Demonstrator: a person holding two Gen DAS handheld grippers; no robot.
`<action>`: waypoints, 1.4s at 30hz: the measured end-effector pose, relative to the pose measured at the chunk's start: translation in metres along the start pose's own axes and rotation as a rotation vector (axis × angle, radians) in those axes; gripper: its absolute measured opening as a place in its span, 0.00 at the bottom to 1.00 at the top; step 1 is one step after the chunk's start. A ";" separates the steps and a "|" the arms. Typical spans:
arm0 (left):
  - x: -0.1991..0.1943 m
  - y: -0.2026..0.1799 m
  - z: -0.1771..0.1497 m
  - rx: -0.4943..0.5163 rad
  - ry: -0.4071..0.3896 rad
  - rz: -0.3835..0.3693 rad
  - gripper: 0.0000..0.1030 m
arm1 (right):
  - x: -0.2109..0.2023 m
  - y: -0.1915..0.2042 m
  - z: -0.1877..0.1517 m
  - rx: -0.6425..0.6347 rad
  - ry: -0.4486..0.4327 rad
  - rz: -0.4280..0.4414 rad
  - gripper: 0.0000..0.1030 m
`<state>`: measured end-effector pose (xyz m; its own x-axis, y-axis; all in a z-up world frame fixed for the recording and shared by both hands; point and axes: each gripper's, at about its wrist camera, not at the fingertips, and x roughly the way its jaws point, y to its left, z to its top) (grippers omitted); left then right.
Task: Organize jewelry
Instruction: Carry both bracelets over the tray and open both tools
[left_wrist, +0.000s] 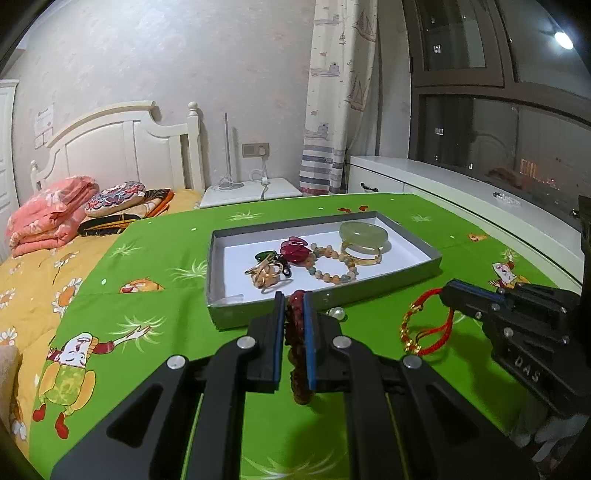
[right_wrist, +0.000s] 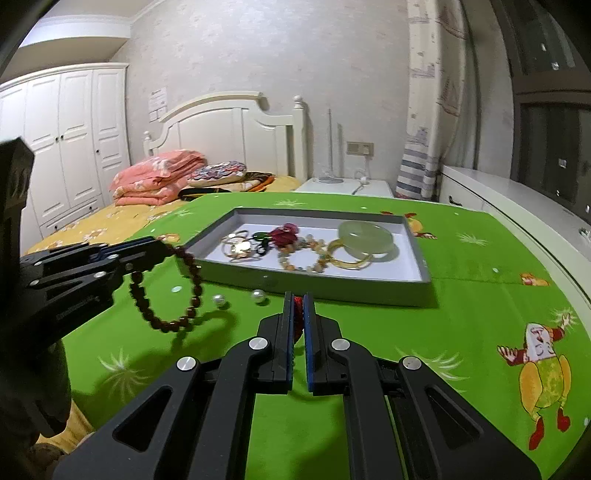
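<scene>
Left gripper (left_wrist: 294, 299): jaws pinching dark bead bracelet (right_wrist: 166, 291), loop hanging off the green cloth (left_wrist: 166, 314), plane roughly vertical.
Right gripper (right_wrist: 299, 301): jaws pinching red cord bracelet (left_wrist: 424, 325), loop dangling toward 6 o'clock.
Tray (right_wrist: 317, 288): at 12 o'clock, long axis 9-to-3; holding jade bangle (right_wrist: 365, 236), pale bead bracelet (left_wrist: 332, 266), rings.
Left to do: both held bracelets, two pearls (right_wrist: 240, 298) at near wall.

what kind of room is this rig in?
A home bedroom, most likely. A bed with a white headboard and folded pink quilt, a white wardrobe, and a nightstand beside a patterned curtain. Work surface is a green cartoon cloth.
</scene>
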<state>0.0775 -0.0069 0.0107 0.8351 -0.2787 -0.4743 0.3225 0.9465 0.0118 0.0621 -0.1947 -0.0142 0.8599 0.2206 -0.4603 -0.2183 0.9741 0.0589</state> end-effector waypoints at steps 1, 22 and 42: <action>0.000 0.002 0.000 -0.005 0.001 0.000 0.09 | 0.001 0.003 0.000 -0.007 0.002 0.003 0.06; 0.028 0.005 0.053 0.002 0.003 0.017 0.09 | 0.035 0.005 0.057 -0.076 -0.004 -0.025 0.06; 0.127 -0.001 0.108 -0.007 0.105 0.098 0.09 | 0.114 -0.028 0.096 -0.001 0.080 -0.058 0.06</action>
<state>0.2313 -0.0606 0.0461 0.8113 -0.1668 -0.5603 0.2382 0.9696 0.0561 0.2107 -0.1925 0.0172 0.8318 0.1591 -0.5318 -0.1699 0.9850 0.0291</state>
